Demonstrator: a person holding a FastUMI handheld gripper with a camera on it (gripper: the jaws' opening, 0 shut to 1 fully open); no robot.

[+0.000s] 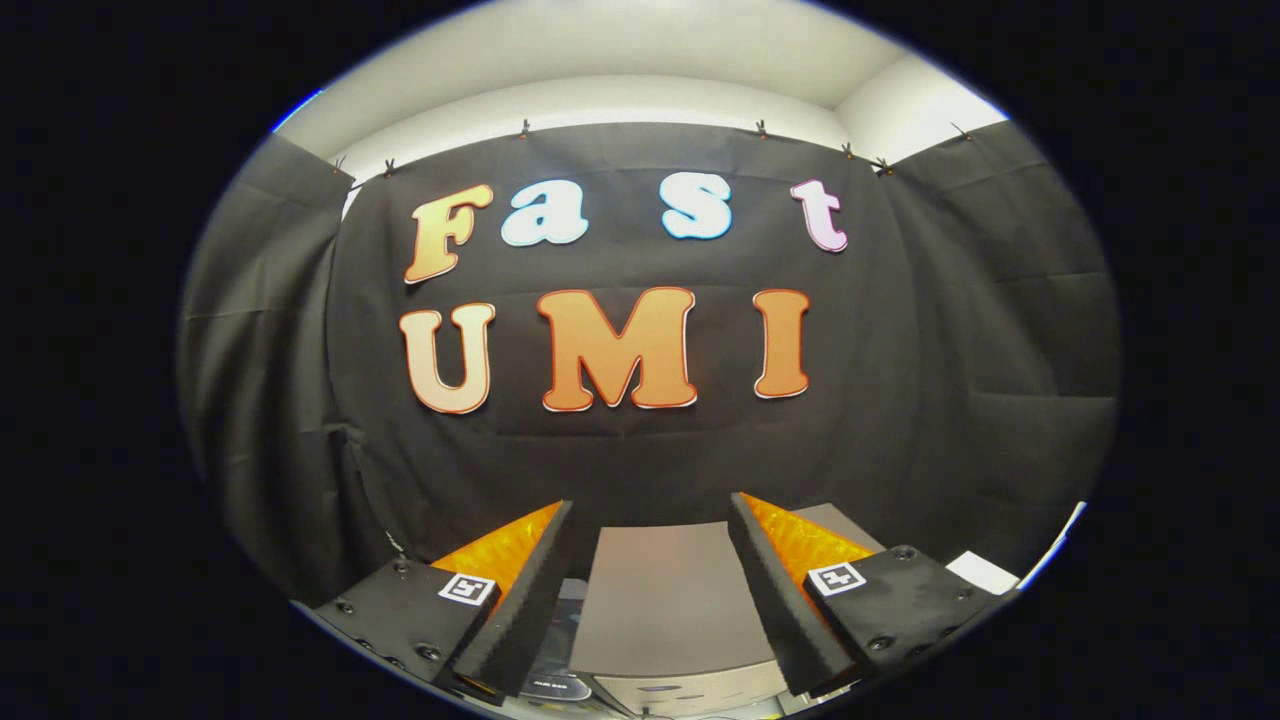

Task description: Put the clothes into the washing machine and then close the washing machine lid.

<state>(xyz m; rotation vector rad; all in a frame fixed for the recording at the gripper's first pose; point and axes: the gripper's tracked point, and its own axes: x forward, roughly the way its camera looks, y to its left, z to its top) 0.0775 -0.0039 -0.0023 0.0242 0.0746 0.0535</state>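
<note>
Tool [650,520] released, its two fingers spread wide and holding nothing. Between and just beyond them sits the grey box-shaped washing machine [665,600], its flat lid [660,585] lying closed, black cloth wall [950,400] far behind.

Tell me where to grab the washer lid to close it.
Judging from this view: take the lid by its far free edge, coming from above. It stands raised as a flat grey panel between the open gripper fingers, nothing held. That edge looks thin enough to pinch; no handle can be made out.
</note>
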